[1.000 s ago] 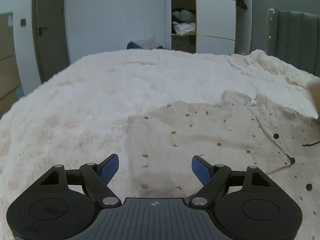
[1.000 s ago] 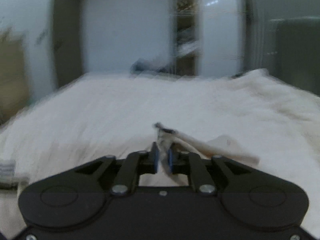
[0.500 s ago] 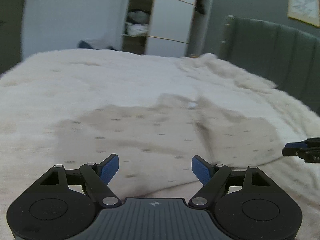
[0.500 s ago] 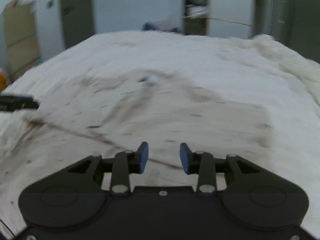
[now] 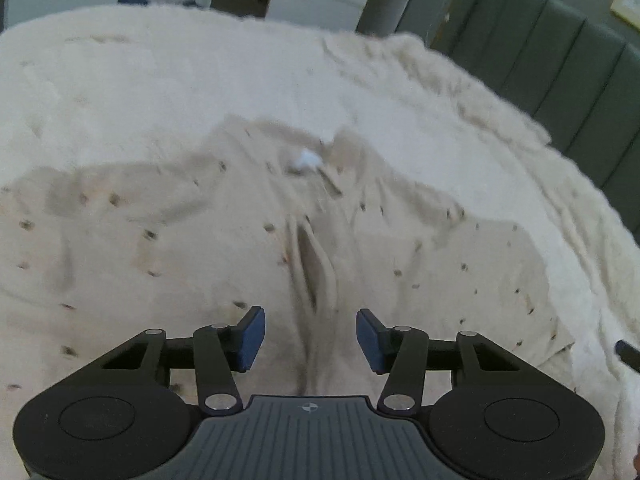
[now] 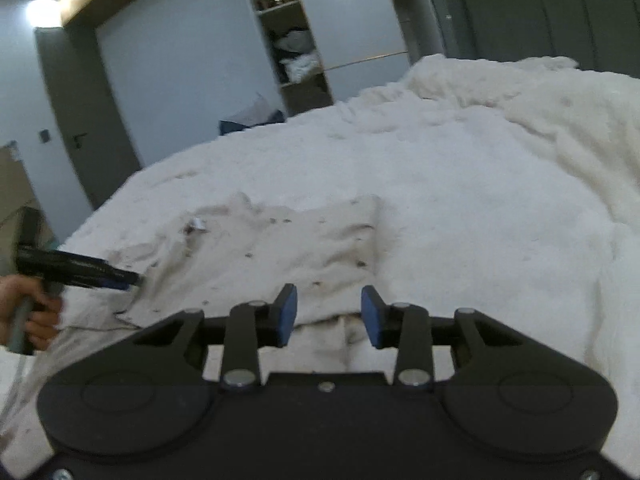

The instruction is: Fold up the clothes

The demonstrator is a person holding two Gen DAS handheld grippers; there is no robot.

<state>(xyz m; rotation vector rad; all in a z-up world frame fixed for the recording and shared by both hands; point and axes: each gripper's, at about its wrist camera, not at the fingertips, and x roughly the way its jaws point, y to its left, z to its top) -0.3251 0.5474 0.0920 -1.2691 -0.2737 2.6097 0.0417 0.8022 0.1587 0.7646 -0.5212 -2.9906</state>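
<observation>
A beige shirt with small dark specks point(image 5: 400, 256) lies spread on a white fluffy bed cover, collar and white label point(image 5: 306, 157) at the far side. My left gripper point(image 5: 310, 338) is open and empty, low over the shirt's middle crease. My right gripper point(image 6: 329, 314) is open and empty over the shirt's point(image 6: 280, 256) right part. The left gripper also shows in the right wrist view point(image 6: 120, 278), held by a hand at the shirt's left edge.
The white fluffy bed cover point(image 6: 480, 184) is bunched up at the far right point(image 6: 560, 92). A grey padded headboard point(image 5: 560, 80) stands behind the bed. Open shelves point(image 6: 292, 48) and a door point(image 6: 76, 128) are at the back of the room.
The right gripper let go of the cloth and opened, then drew back over the shirt's right part. The left gripper swung right and lowered over the shirt's middle, staying open.
</observation>
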